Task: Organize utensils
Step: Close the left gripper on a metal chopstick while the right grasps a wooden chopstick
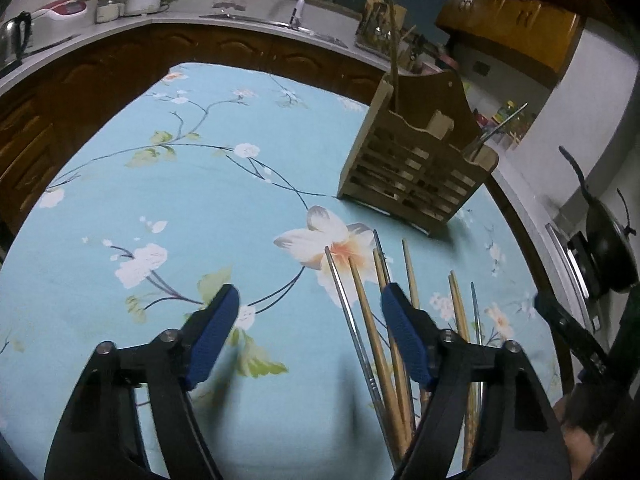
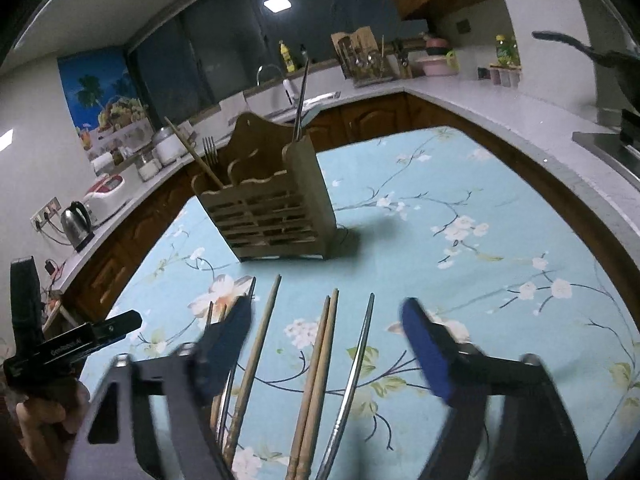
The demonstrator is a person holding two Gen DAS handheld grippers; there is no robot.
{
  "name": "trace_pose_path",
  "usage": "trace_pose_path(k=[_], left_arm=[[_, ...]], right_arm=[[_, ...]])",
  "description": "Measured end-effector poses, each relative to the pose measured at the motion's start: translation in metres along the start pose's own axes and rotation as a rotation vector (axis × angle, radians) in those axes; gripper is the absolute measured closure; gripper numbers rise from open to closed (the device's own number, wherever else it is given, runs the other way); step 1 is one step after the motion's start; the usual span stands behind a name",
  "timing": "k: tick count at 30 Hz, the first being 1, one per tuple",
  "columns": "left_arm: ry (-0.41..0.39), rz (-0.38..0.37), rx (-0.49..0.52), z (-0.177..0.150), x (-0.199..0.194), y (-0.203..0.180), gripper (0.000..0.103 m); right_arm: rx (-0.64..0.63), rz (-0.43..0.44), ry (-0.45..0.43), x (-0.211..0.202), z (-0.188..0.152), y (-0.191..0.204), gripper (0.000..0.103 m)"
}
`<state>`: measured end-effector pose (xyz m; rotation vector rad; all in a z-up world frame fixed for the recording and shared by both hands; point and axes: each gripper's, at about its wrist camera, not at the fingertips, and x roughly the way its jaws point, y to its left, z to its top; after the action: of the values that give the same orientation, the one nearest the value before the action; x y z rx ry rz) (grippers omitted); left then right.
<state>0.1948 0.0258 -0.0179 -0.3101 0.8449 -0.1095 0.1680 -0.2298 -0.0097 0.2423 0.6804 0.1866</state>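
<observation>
A slatted wooden utensil holder stands on the floral tablecloth; it also shows in the right wrist view, with a wooden chopstick, a fork and a metal chopstick standing in it. Several loose chopsticks lie in front of it: wooden chopsticks and metal chopsticks. My left gripper is open and empty, its right finger above the chopsticks. My right gripper is open and empty, above the chopsticks with its jaws on either side of several of them.
The blue floral tablecloth covers the table. Kitchen counters run behind it with a kettle, jars, a sink and a second utensil rack. A black pan sits on the stove at the right.
</observation>
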Motion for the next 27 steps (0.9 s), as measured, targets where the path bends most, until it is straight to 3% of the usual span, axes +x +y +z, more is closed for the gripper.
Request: trace_pose_path(k=[3, 5, 8, 14, 21, 27], left_arm=[[0.025, -0.011, 0.012, 0.005, 0.012, -0.005, 0.047], [0.035, -0.013, 0.02, 0.009, 0.02, -0.009, 0.048], [0.069, -0.021, 0.04, 0.014, 0.034, -0.014, 0.05], [0.138, -0.013, 0.071, 0.017, 0.061, -0.021, 0.063], [0.186, -0.011, 0.083, 0.017, 0.085, -0.02, 0.085], [0.181, -0.011, 0.12, 0.021, 0.093, -0.025, 0.089]], right_arm=[[-0.006, 0.005, 0.058, 0.018, 0.002, 0.001, 0.063], [-0.013, 0.012, 0.106, 0.034, 0.002, 0.002, 0.074], [-0.034, 0.0, 0.156, 0.053, 0.0, 0.006, 0.083], [-0.045, -0.038, 0.248, 0.083, -0.004, 0.003, 0.093], [-0.06, -0.055, 0.288, 0.098, -0.006, 0.001, 0.095], [-0.09, -0.062, 0.298, 0.111, 0.004, 0.004, 0.096]])
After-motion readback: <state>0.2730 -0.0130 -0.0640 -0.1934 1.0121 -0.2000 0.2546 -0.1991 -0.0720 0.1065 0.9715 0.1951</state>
